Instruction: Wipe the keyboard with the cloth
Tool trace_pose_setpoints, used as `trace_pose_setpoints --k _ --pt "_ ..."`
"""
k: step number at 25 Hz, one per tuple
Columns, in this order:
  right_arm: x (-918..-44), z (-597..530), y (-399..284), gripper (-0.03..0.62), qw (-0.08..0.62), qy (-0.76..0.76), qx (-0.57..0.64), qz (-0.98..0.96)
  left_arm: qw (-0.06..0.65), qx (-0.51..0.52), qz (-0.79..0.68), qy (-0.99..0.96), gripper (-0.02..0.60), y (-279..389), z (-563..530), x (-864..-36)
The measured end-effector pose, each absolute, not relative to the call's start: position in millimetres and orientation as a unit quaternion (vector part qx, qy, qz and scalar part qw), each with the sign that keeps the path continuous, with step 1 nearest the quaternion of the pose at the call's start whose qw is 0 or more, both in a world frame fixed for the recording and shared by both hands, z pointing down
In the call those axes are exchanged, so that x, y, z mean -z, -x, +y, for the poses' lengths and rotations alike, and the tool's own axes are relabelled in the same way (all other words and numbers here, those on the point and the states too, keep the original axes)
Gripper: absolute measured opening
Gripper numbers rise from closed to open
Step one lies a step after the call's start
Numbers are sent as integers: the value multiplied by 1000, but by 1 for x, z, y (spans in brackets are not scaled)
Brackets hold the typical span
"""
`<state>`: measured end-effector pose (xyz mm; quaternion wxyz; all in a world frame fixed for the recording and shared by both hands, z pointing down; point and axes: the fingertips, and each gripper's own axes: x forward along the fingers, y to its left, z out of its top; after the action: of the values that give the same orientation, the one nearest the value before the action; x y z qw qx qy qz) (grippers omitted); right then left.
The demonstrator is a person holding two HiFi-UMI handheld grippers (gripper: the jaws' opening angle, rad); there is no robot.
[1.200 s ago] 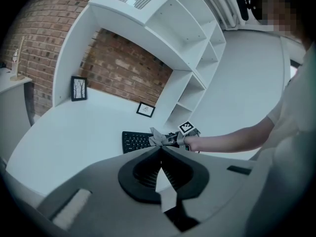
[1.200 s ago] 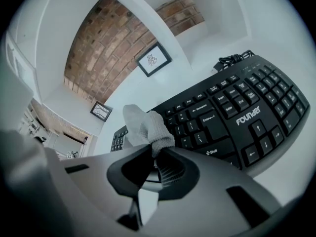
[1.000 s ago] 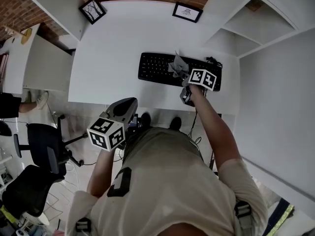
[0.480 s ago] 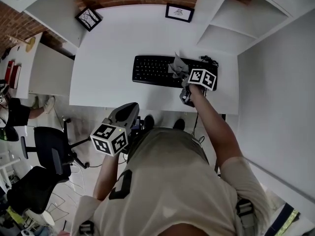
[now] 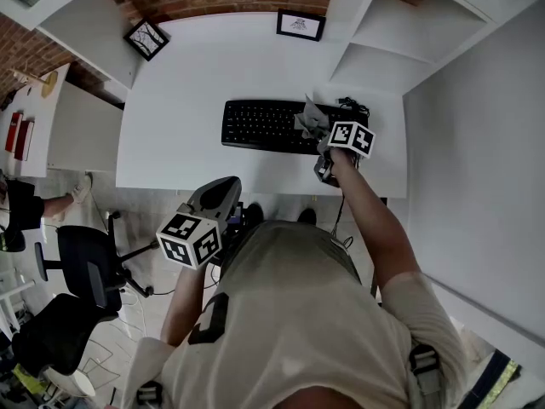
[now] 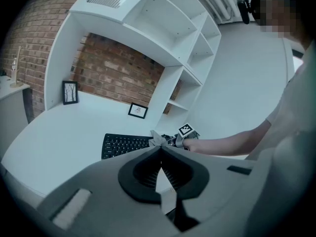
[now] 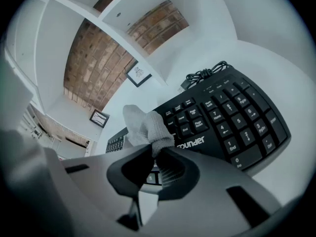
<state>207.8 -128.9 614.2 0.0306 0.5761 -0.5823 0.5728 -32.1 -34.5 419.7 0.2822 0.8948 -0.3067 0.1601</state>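
A black keyboard (image 5: 264, 126) lies on the white desk (image 5: 196, 75). My right gripper (image 5: 318, 131) is shut on a grey cloth (image 5: 310, 118) and holds it over the keyboard's right part, next to the number pad. In the right gripper view the cloth (image 7: 143, 126) bunches up out of the shut jaws (image 7: 157, 149) just above the keyboard (image 7: 232, 117). My left gripper (image 5: 218, 196) hangs off the desk's front edge near my body, shut and empty. From the left gripper view the tips (image 6: 160, 149) point toward the keyboard (image 6: 123, 144) and cloth (image 6: 157, 138).
Two small picture frames (image 5: 300, 25) (image 5: 145, 37) stand at the desk's back. A coiled cable (image 5: 352, 105) lies behind the keyboard's right end. White shelves (image 5: 400, 32) rise at the right. Black office chairs (image 5: 85, 267) stand on the floor at the left.
The right gripper has carried the cloth a little to the right along the keyboard. The head view has shifted. The left gripper has kept its place.
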Motion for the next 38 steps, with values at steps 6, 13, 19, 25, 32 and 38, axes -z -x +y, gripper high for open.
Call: trace_pose_setpoints --k 6,13,19,25,32,38 --pt "-616 -116 -232 15 28 -594 -566 -571 281 -161 -296 -899 5 26 -36 -420" --pt "-615 -105 -264 15 33 -625 -549 -555 276 -165 -280 -904 5 16 -39 -419" --pt "-615 -97 -279 15 44 -631 -543 -552 270 -166 -274 -908 5 9 -43 -415" --pt "-613 -93 -289 15 67 -638 -527 -558 268 -164 -275 -909 5 8 -45 -413" --pt "-612 -80 -316 15 79 -661 -512 -544 270 -163 -277 -908 5 9 -45 -414" --pt "-612 -68 -335 15 73 -681 -503 -526 269 -161 -278 -908 5 10 -46 -412"
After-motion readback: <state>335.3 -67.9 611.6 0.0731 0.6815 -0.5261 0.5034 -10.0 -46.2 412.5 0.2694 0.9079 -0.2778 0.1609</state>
